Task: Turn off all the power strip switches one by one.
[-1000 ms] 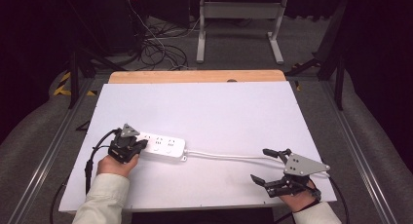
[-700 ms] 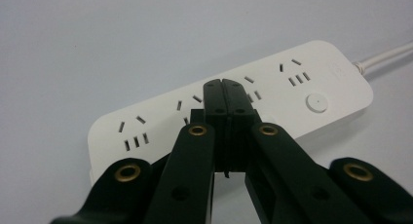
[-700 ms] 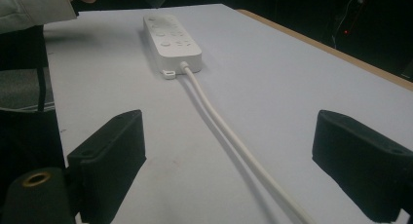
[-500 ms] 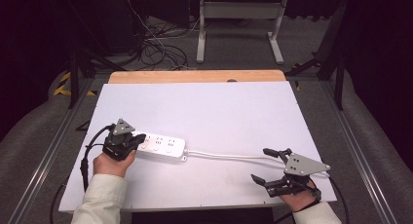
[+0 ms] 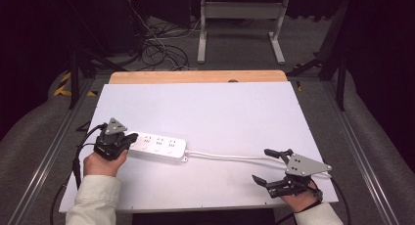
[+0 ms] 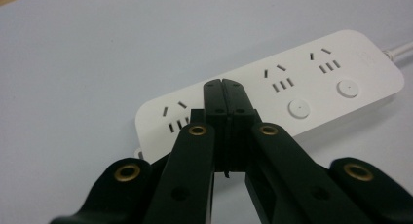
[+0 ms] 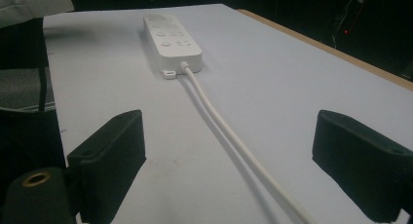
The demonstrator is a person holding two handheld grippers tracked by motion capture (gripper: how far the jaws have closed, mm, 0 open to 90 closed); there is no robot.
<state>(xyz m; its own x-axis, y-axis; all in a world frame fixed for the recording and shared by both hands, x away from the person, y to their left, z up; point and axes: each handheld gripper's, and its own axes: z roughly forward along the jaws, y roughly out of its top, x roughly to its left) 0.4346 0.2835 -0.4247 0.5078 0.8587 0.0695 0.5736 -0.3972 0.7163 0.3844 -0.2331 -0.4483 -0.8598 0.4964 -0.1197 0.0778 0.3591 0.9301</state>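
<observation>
Closed left tool set at the power strip's end switch; right tool held wide open over the cord.

One bench [image 5: 220,107] is seen, white-topped. One power strip [image 5: 159,146] lies near its left edge, with one white cord [image 5: 230,157] run toward the near right corner. Three sockets and two uncovered round buttons are counted on the strip. The left tool [image 6: 225,90], jaws fully shut and gripping nothing, is poised with its tip over the strip's left end, where a third button is judged to be hidden; contact cannot be told. A button-press appears to be in hand: a straight downward push is called for next. The right tool [image 7: 229,160], gaping and empty, straddles the cord untouched.
</observation>
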